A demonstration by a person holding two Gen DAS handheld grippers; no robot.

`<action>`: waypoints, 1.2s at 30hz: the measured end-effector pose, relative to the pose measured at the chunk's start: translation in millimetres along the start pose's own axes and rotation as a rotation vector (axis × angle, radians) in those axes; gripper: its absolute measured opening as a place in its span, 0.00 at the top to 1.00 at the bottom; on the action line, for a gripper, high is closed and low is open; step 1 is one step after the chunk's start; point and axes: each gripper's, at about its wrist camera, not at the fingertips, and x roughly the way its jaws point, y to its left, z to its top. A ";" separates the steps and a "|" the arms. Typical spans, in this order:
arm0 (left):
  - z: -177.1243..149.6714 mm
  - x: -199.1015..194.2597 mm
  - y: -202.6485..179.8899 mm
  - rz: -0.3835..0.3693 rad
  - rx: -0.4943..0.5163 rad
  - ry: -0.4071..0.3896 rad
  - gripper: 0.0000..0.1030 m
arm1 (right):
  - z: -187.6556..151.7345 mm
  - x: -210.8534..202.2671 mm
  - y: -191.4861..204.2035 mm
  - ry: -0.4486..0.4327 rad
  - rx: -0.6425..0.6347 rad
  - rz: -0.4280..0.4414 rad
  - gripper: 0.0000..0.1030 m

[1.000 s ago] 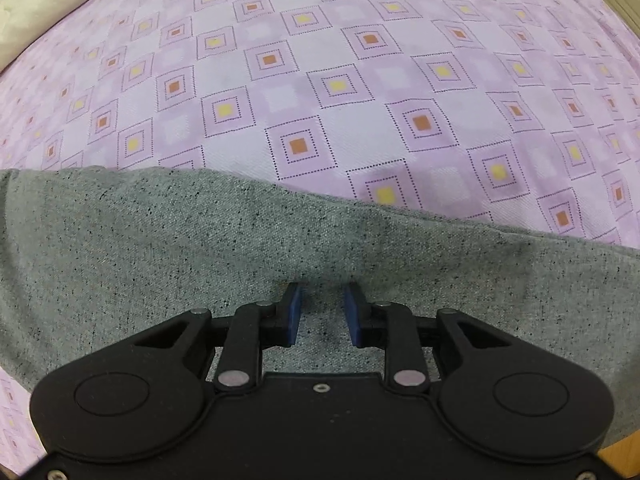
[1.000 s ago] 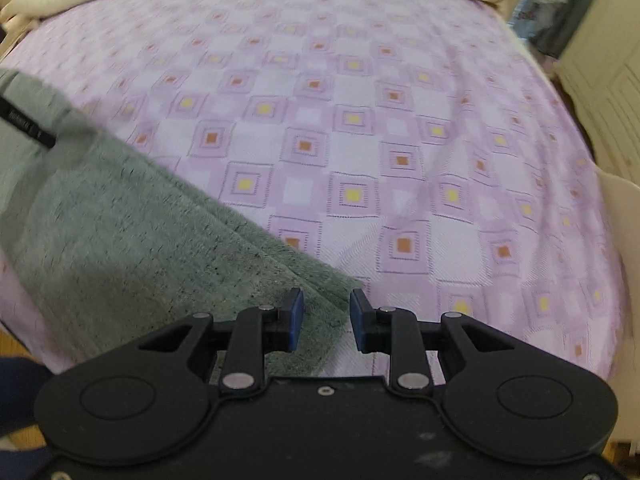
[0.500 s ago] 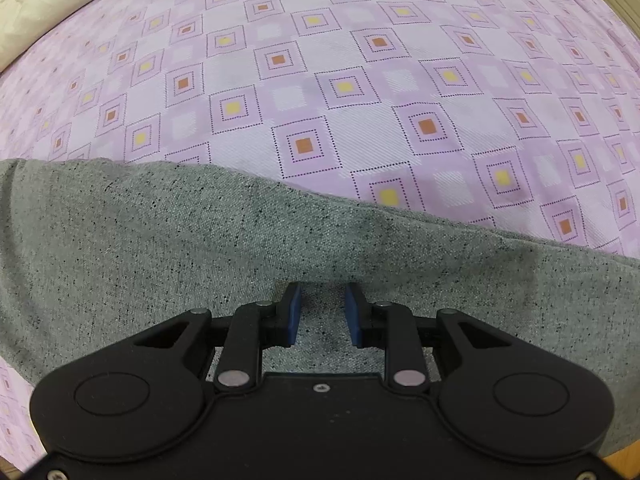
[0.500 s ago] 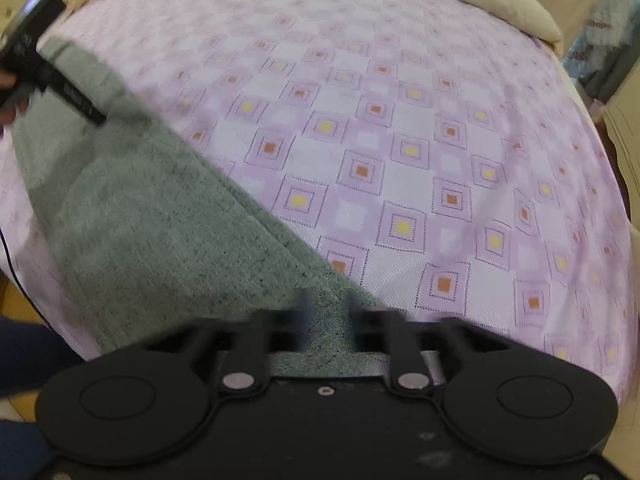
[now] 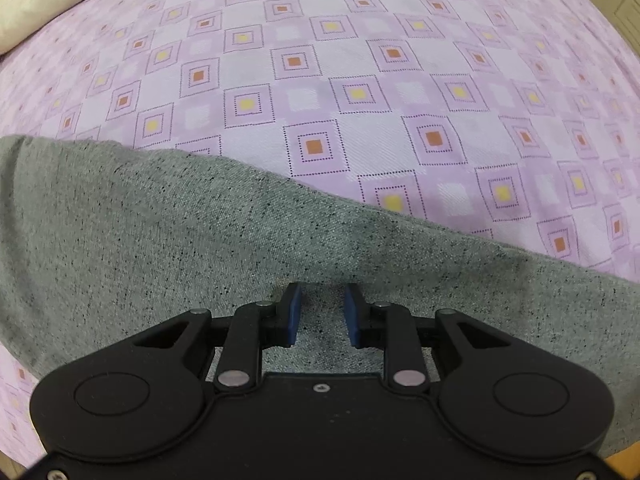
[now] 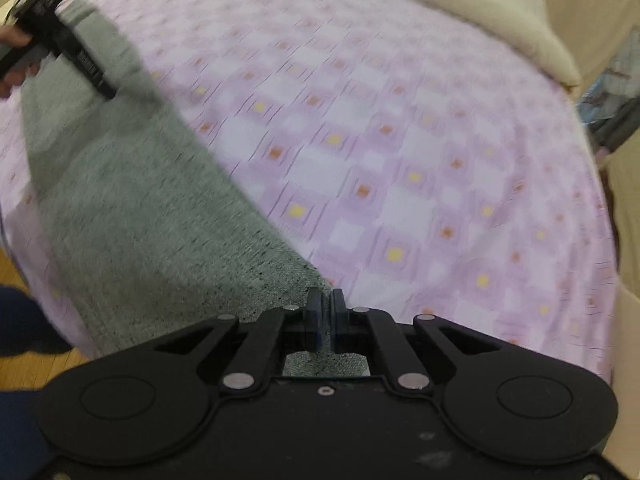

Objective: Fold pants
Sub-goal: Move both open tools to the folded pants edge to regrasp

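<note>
Our right gripper (image 6: 325, 312) has just snapped its jaws closed on the far edge of the grey pants (image 5: 200, 248) lying across the purple bedspread (image 5: 360, 80); our left gripper (image 5: 320, 314) hangs part-open above them, so we judge the fold can begin

Grey, black-flecked pants (image 5: 200, 248) lie on a lilac bedsheet (image 5: 360, 80) of dotted squares with yellow and orange centres; cream pillow (image 6: 480, 8).

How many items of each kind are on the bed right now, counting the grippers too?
Grey pants: 1
Cream pillows or bedding along the far edge: 1 visible mass, the count of pieces cannot be told
Purple patterned bedsheet: 1
Grippers: 2, left gripper and right gripper
Total: 5
</note>
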 end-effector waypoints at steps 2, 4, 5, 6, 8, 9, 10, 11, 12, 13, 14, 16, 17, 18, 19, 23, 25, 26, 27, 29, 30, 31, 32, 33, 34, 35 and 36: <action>-0.6 0.8 -1.6 0.006 0.005 -0.003 0.67 | 0.8 4.7 0.3 -0.011 0.002 -0.020 0.96; -1.4 0.1 -5.6 0.016 0.026 -0.006 0.69 | -2.8 21.6 1.7 0.046 0.006 -0.002 0.96; -1.6 -1.5 -6.3 0.014 0.039 -0.003 0.70 | -6.2 31.7 2.8 0.080 0.010 0.002 0.92; -2.0 -6.5 -5.9 0.001 0.050 -0.003 0.71 | -8.3 37.0 4.4 0.090 0.011 -0.006 0.91; -5.8 -21.6 -1.8 -0.018 0.060 -0.041 0.70 | -5.6 36.3 6.5 0.075 0.012 -0.043 0.73; -8.3 -29.4 2.2 -0.013 0.066 -0.065 0.70 | -2.9 32.0 6.8 0.062 0.024 -0.067 0.70; -11.6 -36.5 8.3 0.001 0.067 -0.088 0.70 | -0.6 25.2 5.8 0.032 0.046 -0.081 0.72; -14.4 -39.9 14.4 0.014 0.061 -0.100 0.70 | 1.7 18.7 4.4 0.002 0.071 -0.090 0.71; -17.4 -40.2 22.3 0.034 0.048 -0.097 0.70 | 4.1 12.5 3.0 -0.019 0.098 -0.096 0.71; -21.2 -35.9 31.4 0.060 0.024 -0.072 0.70 | 7.1 8.0 2.7 -0.036 0.121 -0.098 0.71; -24.4 -30.0 39.2 0.077 0.002 -0.039 0.70 | 10.4 4.0 3.4 -0.053 0.140 -0.091 0.71; -35.3 -7.0 55.1 0.090 -0.021 0.115 0.71 | 20.3 -2.7 10.5 -0.084 0.161 -0.085 0.71; -41.4 3.1 60.5 0.075 -0.010 0.195 0.70 | 27.0 -4.9 15.9 -0.097 0.166 -0.080 0.71; -46.8 -2.1 65.5 0.049 0.000 0.173 0.69 | 34.0 -6.0 21.4 -0.104 0.171 -0.063 0.71; -49.2 -9.0 69.9 0.035 0.025 0.162 0.69 | 41.9 -7.6 27.3 -0.112 0.180 -0.043 0.71; -40.6 -34.0 101.1 0.059 0.074 0.108 0.69 | 83.2 -5.4 59.6 -0.138 0.218 0.040 0.71; -25.2 -48.0 131.4 0.075 0.074 0.039 0.66 | 105.0 -0.6 80.1 -0.157 0.238 0.078 0.71; -18.8 -52.4 147.5 0.091 0.068 0.011 0.66 | 119.3 3.8 93.3 -0.164 0.247 0.103 0.71; -10.9 -55.6 164.9 0.113 0.064 -0.015 0.66 | 132.2 6.6 108.1 -0.166 0.251 0.121 0.71; 4.2 -55.6 205.2 0.172 0.063 -0.053 0.66 | 161.7 15.1 140.0 -0.175 0.249 0.159 0.71; 9.2 -52.7 224.3 0.198 0.064 -0.052 0.66 | 177.0 16.9 159.4 -0.178 0.251 0.177 0.71; 9.7 -47.0 244.7 0.221 0.059 -0.040 0.67 | 192.0 22.0 177.3 -0.175 0.255 0.196 0.71; 11.9 -38.9 262.5 0.231 0.048 -0.016 0.67 | 205.5 26.4 194.3 -0.174 0.260 0.212 0.71; 9.6 -26.1 284.0 0.221 0.033 0.048 0.67 | 219.1 30.7 213.1 -0.177 0.266 0.229 0.71; 3.9 -15.2 295.9 0.200 0.028 0.108 0.67 | 232.1 35.3 233.3 -0.179 0.266 0.247 0.71; -4.0 -9.0 308.2 0.167 0.028 0.136 0.66 | 242.7 39.1 249.4 -0.173 0.266 0.254 0.71; -13.0 -14.2 315.2 0.125 0.043 0.092 0.66 | 255.1 44.4 268.5 -0.165 0.271 0.263 0.71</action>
